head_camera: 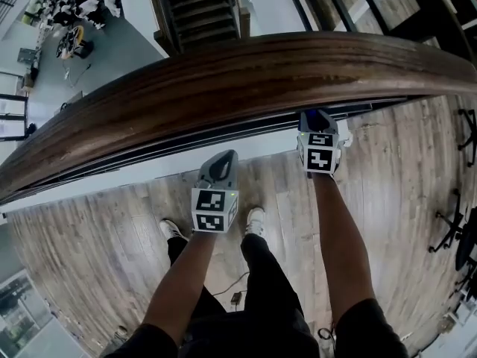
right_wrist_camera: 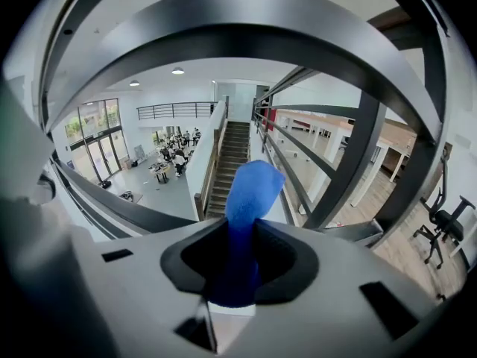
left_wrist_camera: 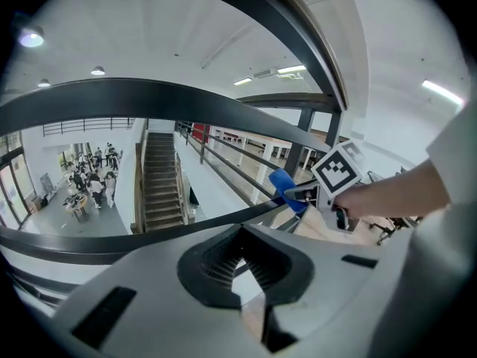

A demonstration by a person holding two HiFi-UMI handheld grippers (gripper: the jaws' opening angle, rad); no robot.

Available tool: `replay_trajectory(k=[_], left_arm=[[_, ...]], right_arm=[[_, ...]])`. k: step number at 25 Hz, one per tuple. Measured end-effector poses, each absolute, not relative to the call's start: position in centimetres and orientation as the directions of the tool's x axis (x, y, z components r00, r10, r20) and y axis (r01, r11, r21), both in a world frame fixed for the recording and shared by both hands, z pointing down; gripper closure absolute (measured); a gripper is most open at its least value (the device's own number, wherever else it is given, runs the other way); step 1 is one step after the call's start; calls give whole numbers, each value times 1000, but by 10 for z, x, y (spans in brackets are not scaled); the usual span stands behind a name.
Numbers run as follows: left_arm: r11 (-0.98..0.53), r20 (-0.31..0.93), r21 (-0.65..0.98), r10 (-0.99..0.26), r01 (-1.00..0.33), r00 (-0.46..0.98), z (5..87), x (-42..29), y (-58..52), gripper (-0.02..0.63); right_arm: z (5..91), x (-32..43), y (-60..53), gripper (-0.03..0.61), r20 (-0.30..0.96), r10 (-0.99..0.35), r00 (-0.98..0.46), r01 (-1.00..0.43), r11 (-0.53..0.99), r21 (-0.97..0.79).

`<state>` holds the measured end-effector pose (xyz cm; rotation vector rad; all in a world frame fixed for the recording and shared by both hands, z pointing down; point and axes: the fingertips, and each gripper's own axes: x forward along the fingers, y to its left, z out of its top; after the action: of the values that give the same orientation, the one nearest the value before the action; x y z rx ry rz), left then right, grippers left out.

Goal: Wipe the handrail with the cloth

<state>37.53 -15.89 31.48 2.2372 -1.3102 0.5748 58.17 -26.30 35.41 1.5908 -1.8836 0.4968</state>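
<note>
The main risk is losing the cloth (right_wrist_camera: 251, 192): only its lower part is pinched in the closed jaws of the right gripper (right_wrist_camera: 237, 263), and the free end stands up loose beyond them; a drag along the handrail (head_camera: 246, 73) could pull it free, and past the railing lies an open drop to the hall below (right_wrist_camera: 160, 177) — it would be gone. A second risk is wiping with too little cloth; so narrow a tuft may let the hard jaws scrape the wood rather than the fabric. The dark metal bars (right_wrist_camera: 350, 177) under the rail could also snag it.

In the head view the cloth sits just under the handrail's near edge, at the right gripper's tip; whether it touches the wood I cannot tell. The cloth is bright blue, soft and napped, bunched into a rounded fold. The handrail is broad, dark brown, glossy wood, sweeping in a curve across the view. The left gripper (left_wrist_camera: 238, 271) hangs lower, apart from the rail; its jaws look closed on nothing.
</note>
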Motion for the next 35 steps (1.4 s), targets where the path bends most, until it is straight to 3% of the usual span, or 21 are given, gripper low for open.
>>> replay_trajectory(k=[12,22,30,32,35], left_arm=[[-481,569,174,-663,-859,486,321,432,-163,609],[-483,582,166,-656,-860,481,354,406,-145,610],[-366,606,256,-661,-895,444,409,300,-120,609],[-326,601,254,-684,-911,413,415,264,-110,609],[-272,610,250,-701,-929,370,431,211,-92,609]], right_arm=[[357,695,-279,472,656,-755,4,-972,152,181],[355,763,-293,472,669,-735,110,-970,66,232],[359,745,-294,474,533,-827,180,-976,-80,205],[352,713,-284,474,474,-872,125,-992,-102,72],[347,627,-261,474,388,-921,-10,-999,-3,-32]])
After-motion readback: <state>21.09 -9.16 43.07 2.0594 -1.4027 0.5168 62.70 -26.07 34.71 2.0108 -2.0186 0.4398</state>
